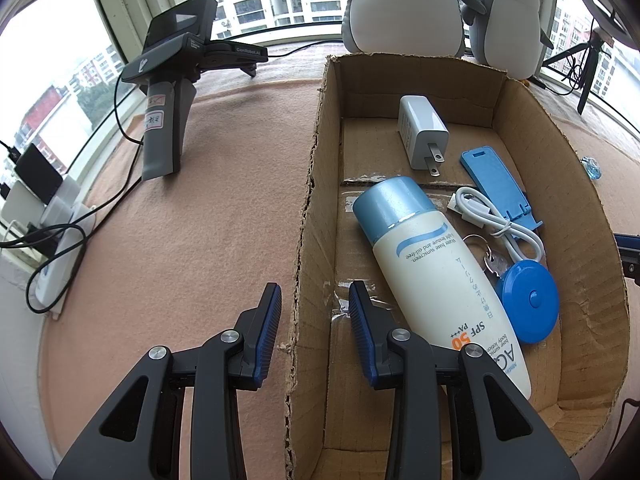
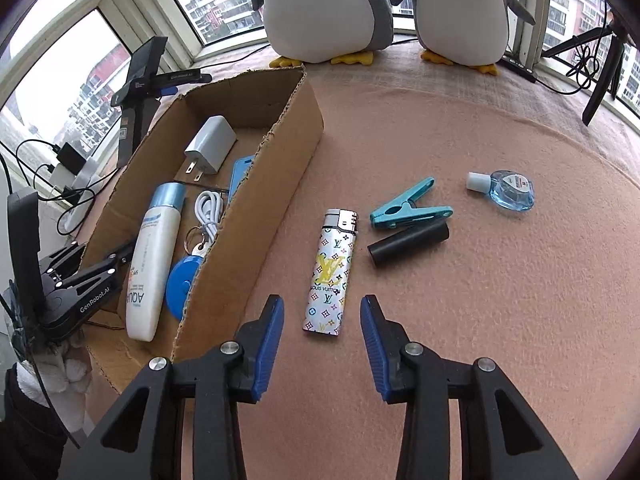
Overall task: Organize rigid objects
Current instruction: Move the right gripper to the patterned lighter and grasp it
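Observation:
A cardboard box (image 1: pixel 316 184) (image 2: pixel 296 132) holds a sunscreen bottle (image 1: pixel 432 276) (image 2: pixel 154 256), a white charger (image 1: pixel 422 136) (image 2: pixel 210 146), a white cable (image 1: pixel 492 220), a blue stand (image 1: pixel 496 184), keys and a blue round tape measure (image 1: pixel 528 304) (image 2: pixel 182 284). My left gripper (image 1: pixel 314 312) is open, its jaws straddling the box's left wall, holding nothing. My right gripper (image 2: pixel 322 320) is open just short of a patterned lighter (image 2: pixel 330 272) on the cloth. Beyond lie a teal clip (image 2: pixel 408 204), a black cylinder (image 2: pixel 408 242) and a small blue bottle (image 2: pixel 508 188).
Two plush penguins (image 1: pixel 404 4) (image 2: pixel 328 4) stand at the window behind the box. A spare gripper device on a stand (image 1: pixel 168 92) and a power strip with cables (image 1: pixel 52 240) sit at the left. A tripod leg (image 2: pixel 600 80) stands at the back right.

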`<action>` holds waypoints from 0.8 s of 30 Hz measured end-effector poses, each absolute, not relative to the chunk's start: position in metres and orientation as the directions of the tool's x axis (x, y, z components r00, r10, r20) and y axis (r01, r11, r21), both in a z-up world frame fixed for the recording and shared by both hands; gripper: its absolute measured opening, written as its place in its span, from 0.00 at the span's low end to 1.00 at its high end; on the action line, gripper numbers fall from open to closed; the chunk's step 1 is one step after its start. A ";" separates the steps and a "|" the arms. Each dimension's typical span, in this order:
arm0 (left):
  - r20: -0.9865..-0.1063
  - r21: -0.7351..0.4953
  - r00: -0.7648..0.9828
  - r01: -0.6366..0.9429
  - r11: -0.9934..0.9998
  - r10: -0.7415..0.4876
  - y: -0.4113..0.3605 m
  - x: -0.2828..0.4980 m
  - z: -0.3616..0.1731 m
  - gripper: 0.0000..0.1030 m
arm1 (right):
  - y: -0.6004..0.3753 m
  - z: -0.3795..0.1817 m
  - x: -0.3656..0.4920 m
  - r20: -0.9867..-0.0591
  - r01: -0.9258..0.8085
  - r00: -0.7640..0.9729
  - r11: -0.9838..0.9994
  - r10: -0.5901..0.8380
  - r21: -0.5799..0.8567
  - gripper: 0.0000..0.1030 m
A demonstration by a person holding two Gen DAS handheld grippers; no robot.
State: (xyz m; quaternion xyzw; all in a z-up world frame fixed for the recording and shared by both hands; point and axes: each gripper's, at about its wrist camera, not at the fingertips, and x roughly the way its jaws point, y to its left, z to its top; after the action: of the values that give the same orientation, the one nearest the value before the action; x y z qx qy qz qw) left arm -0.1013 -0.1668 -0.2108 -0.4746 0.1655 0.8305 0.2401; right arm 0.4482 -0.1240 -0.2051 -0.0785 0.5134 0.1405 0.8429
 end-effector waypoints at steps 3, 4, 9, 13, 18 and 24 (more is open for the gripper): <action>-0.868 0.046 -0.433 -0.557 -0.829 0.243 -0.167 -0.101 -0.211 0.33 | -0.120 -0.210 0.455 -0.894 -0.316 0.424 0.949 0.143 0.001 0.29; -0.868 0.046 -0.433 -0.558 -0.829 0.244 -0.167 -0.101 -0.211 0.33 | -0.119 -0.212 0.457 -0.896 -0.317 0.422 0.948 0.136 -0.005 0.29; -0.868 0.042 -0.431 -0.558 -0.829 0.246 -0.167 -0.102 -0.211 0.33 | -0.114 -0.219 0.467 -0.904 -0.317 0.412 0.948 0.116 -0.023 0.29; -0.868 0.039 -0.430 -0.558 -0.829 0.248 -0.168 -0.101 -0.211 0.33 | -0.110 -0.221 0.472 -0.904 -0.326 0.417 0.944 0.092 -0.054 0.29; -0.868 0.038 -0.428 -0.560 -0.827 0.250 -0.168 -0.101 -0.211 0.33 | -0.104 -0.222 0.473 -0.905 -0.348 0.424 0.928 0.028 -0.135 0.21; -0.868 0.037 -0.427 -0.562 -0.826 0.252 -0.168 -0.101 -0.211 0.33 | -0.107 -0.222 0.469 -0.908 -0.369 0.420 0.914 0.002 -0.169 0.20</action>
State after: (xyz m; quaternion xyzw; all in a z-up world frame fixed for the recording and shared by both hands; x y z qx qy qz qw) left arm -0.1014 -0.1683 -0.2110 -0.4754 0.1633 0.8289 0.2456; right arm 0.4685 -0.1066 -0.2224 -0.1746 0.5267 0.1126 0.8243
